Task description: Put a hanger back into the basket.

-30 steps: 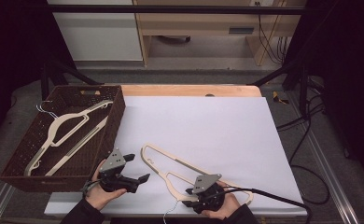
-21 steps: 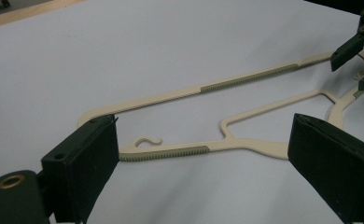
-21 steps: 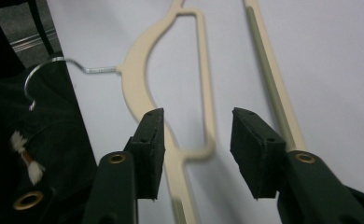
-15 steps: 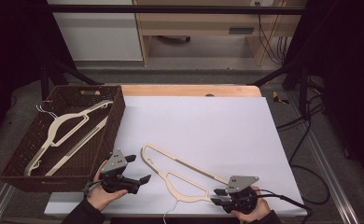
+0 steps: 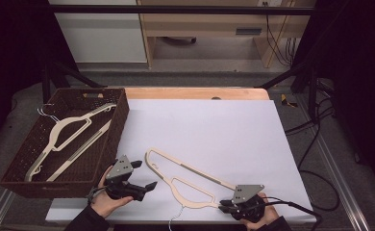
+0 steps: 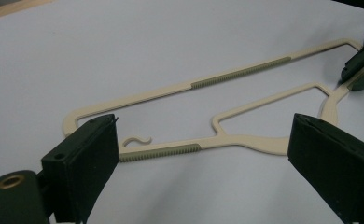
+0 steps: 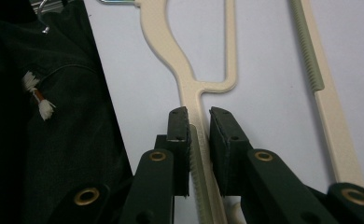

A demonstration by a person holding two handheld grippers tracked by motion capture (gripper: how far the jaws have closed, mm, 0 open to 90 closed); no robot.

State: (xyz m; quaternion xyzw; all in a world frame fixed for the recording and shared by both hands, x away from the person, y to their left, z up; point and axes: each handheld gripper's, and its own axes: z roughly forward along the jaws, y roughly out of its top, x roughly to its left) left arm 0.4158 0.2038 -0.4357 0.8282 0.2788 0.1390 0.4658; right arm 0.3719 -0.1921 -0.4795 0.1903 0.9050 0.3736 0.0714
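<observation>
A cream plastic hanger (image 5: 195,178) lies flat on the white table sheet near the front edge, its wire hook at the front. My right gripper (image 5: 222,207) has just been closing its jaws, and they now pinch the hanger's ribbed lower arm (image 7: 189,70); the right gripper (image 7: 199,116) is shut on it. My left gripper (image 5: 147,174) rests on the sheet left of the hanger, open and holding nothing. In the left gripper view the hanger (image 6: 245,140) lies just beyond the wide-apart jaws of the left gripper (image 6: 203,158), and the right gripper (image 6: 360,70) grips it at the far right.
A brown woven basket (image 5: 120,125) stands at the left edge of the table with cream hangers (image 5: 65,127) inside. The white sheet (image 5: 214,125) spreads bare behind the hanger. A dark sleeve (image 7: 54,116) lies left of the right jaws.
My right gripper slid to the right along the front edge, from the hanger's neck to its lower arm, and closed on it. The left gripper and hanger stayed put.
</observation>
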